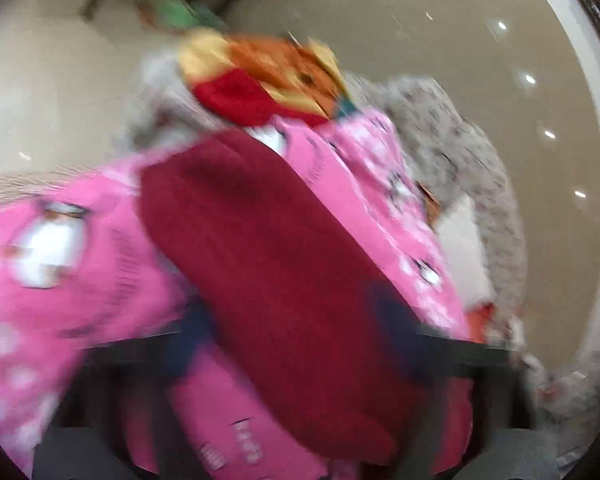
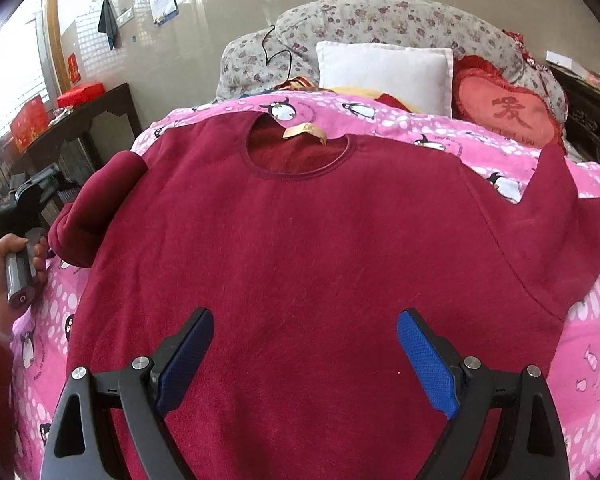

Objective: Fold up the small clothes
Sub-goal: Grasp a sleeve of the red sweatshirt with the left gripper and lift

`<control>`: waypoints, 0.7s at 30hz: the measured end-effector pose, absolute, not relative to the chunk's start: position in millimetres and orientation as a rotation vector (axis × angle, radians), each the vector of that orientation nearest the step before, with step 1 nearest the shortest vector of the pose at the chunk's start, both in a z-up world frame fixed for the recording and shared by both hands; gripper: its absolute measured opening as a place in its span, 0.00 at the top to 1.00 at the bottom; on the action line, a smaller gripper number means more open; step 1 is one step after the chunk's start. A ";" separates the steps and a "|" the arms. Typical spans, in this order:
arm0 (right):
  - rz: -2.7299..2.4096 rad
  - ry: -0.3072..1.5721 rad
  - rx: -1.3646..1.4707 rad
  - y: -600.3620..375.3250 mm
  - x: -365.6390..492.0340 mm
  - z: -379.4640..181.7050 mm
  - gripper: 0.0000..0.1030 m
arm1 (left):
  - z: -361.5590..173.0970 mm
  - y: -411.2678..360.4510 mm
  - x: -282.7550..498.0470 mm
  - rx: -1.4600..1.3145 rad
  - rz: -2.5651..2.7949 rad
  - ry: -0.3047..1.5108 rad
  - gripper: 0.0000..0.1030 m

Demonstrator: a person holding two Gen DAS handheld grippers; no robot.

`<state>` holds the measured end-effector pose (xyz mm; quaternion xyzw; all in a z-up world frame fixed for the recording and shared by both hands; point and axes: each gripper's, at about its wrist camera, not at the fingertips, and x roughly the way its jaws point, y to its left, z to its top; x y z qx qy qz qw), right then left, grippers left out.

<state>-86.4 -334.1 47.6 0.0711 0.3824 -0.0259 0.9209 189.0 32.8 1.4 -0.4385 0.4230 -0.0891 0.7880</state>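
A dark red sweater (image 2: 300, 232) lies spread flat on a pink penguin-print bedcover (image 2: 580, 336), neck hole away from me. My right gripper (image 2: 305, 320) is open, hovering over the sweater's lower body, empty. The left gripper's handle (image 2: 20, 248) shows at the left edge, held in a hand beside the sweater's left sleeve (image 2: 96, 216), which is bunched and lifted. In the blurred left wrist view that sleeve (image 1: 284, 280) runs between the left gripper's fingers (image 1: 192, 344); the left gripper (image 1: 300, 320) looks spread around it, but blur hides whether it grips.
At the bed's head lie a white pillow (image 2: 384, 72), a red heart cushion (image 2: 508, 112) and a floral quilt (image 2: 380, 16). A dark side table (image 2: 80, 128) with red boxes stands left of the bed.
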 end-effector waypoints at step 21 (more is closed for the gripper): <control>-0.173 0.612 0.333 -414.2 -131.1 100.0 0.11 | 212.2 -160.4 37.3 -0.455 -0.801 0.650 0.92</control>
